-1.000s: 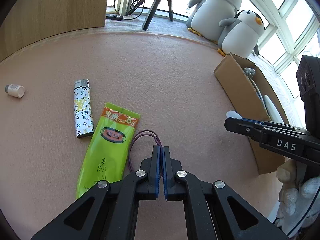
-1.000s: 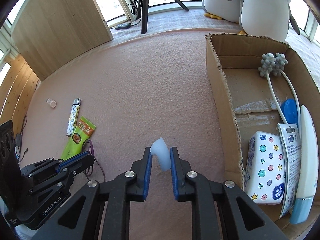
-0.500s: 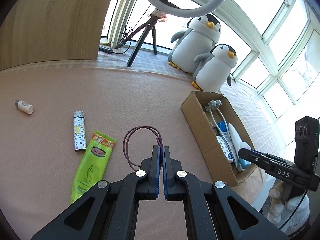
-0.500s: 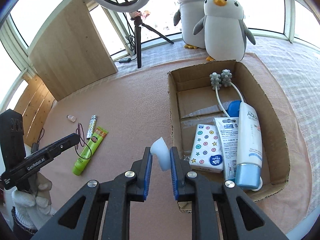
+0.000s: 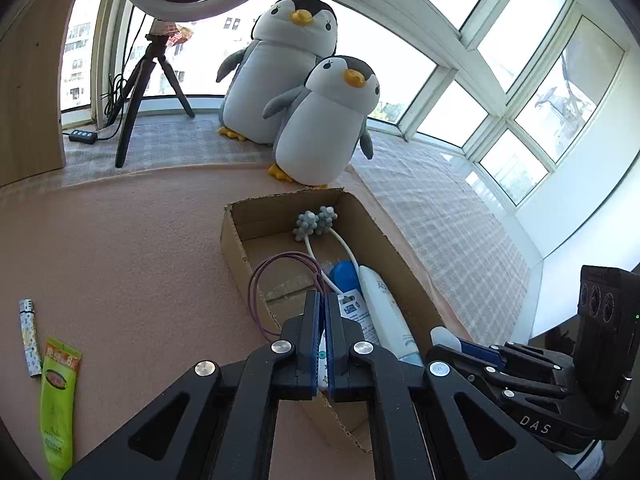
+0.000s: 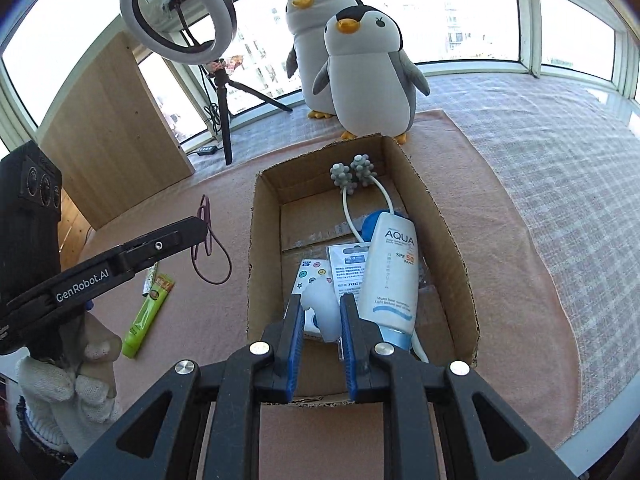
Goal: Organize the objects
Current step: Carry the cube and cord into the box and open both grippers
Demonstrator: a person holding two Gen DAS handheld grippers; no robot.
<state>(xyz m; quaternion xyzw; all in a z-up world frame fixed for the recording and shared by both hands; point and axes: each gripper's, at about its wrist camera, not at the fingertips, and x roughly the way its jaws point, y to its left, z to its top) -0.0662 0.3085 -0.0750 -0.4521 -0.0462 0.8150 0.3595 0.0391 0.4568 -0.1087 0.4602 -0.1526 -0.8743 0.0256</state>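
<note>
My left gripper (image 5: 324,300) is shut on a purple elastic loop (image 5: 256,292), which hangs above the left wall of the cardboard box (image 5: 234,248). The right wrist view shows this gripper (image 6: 200,228) and its loop (image 6: 212,264) in the air, left of the box (image 6: 256,240). My right gripper (image 6: 320,304) is shut on a small white squeezable piece (image 6: 320,312) over the near end of the box. Inside the box lie a sunscreen tube (image 6: 390,276), a ball-headed massager (image 6: 352,174), a blue disc (image 6: 370,226) and a dotted packet (image 6: 314,274).
A green sachet (image 5: 58,396) and a patterned lighter (image 5: 30,336) lie on the pink mat at the left. Two plush penguins (image 5: 320,120) stand behind the box. A ring light on a tripod (image 5: 140,80) and a wooden panel (image 5: 28,80) are at the back left.
Both grippers have risen and travelled to the box. The left carried the loop rightward away from the sachet. The right brought the white piece from the mat to over the box's near end.
</note>
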